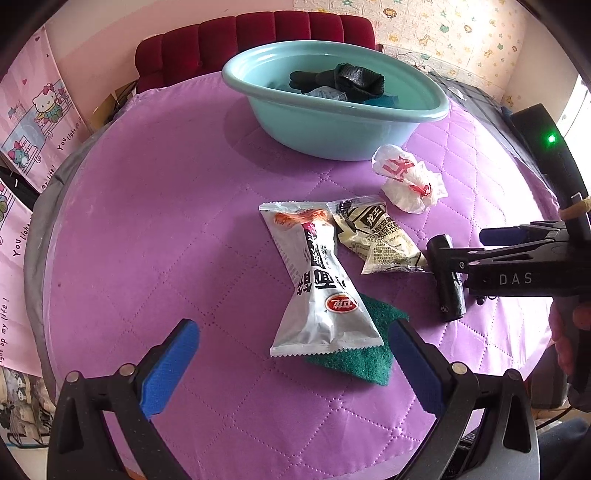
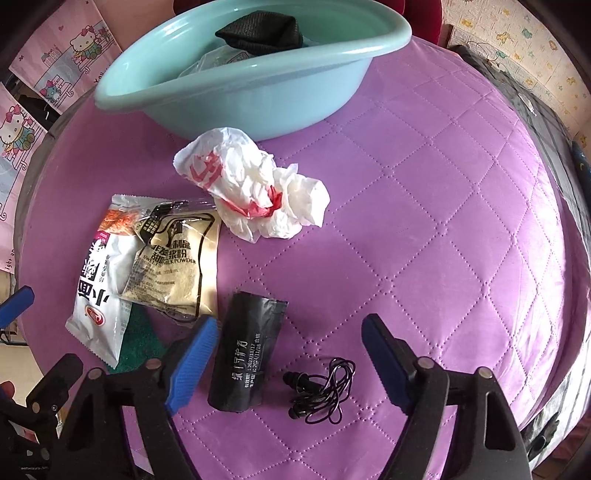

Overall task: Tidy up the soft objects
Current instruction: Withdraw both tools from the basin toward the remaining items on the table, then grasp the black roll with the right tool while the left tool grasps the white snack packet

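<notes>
A teal basin (image 1: 325, 125) (image 2: 229, 99) stands at the back of the purple quilted table and holds black cloth (image 1: 351, 83) (image 2: 258, 31). In front lie a silver snack packet (image 1: 317, 280) (image 2: 99, 291), a beige milk powder sachet (image 1: 376, 236) (image 2: 177, 269), a crumpled white plastic bag (image 1: 406, 181) (image 2: 255, 188), a green scouring pad (image 1: 354, 350) (image 2: 140, 343), a black bag roll (image 1: 448, 277) (image 2: 247, 354) and black earphones (image 2: 321, 384). My left gripper (image 1: 291, 365) is open, astride the snack packet's near end. My right gripper (image 2: 288, 362) is open around the roll and earphones.
A red padded headboard (image 1: 258, 40) stands behind the table. Pink cartoon posters (image 1: 33, 129) hang on the left wall. The right half of the quilt (image 2: 443, 221) is bare. The table edge drops off at right (image 2: 561, 332).
</notes>
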Demonstrator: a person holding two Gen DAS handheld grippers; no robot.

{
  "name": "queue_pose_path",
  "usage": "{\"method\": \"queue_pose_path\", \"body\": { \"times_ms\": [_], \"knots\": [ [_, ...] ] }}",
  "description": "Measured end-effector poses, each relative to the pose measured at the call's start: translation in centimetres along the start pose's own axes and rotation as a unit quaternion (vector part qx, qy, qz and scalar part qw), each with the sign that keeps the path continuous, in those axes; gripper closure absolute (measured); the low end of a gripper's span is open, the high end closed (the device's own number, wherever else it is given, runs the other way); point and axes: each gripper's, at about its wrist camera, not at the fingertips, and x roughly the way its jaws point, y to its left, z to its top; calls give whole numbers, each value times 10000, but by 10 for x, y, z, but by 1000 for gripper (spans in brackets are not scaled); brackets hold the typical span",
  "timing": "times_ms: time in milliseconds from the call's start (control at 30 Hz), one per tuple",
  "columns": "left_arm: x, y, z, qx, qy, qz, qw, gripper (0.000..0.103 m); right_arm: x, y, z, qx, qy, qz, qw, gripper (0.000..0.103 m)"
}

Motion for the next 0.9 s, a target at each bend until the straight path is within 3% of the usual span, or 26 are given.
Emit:
{"method": "queue_pose_path", "body": {
  "times_ms": [67, 133, 200, 367, 600, 900],
  "knots": [
    [2, 0, 1, -32, 5, -11, 10000, 0, 5, 1, 2, -6, 53, 116, 9999, 29],
    [4, 1, 2, -37, 33, -19, 10000, 0, 13, 2, 4, -6, 152, 275, 9995, 37],
    [7, 1, 1, -24, 80, -10, 10000, 0, 15, 5, 5, -35, 151, 366, 9992, 64],
    [13, 4, 4, -70, 140, -47, 9999, 0, 17, 4, 9, -55, 124, 496, 9987, 75],
    [22, 2, 11, -58, 212, -171, 9996, 0, 9, -4, 10, -78, 68, 488, 9988, 83],
    [41, -3, 25, 51, 362, -265, 9990, 0, -13, -4, 6, -87, -91, 434, 9990, 83]
  ]
}}
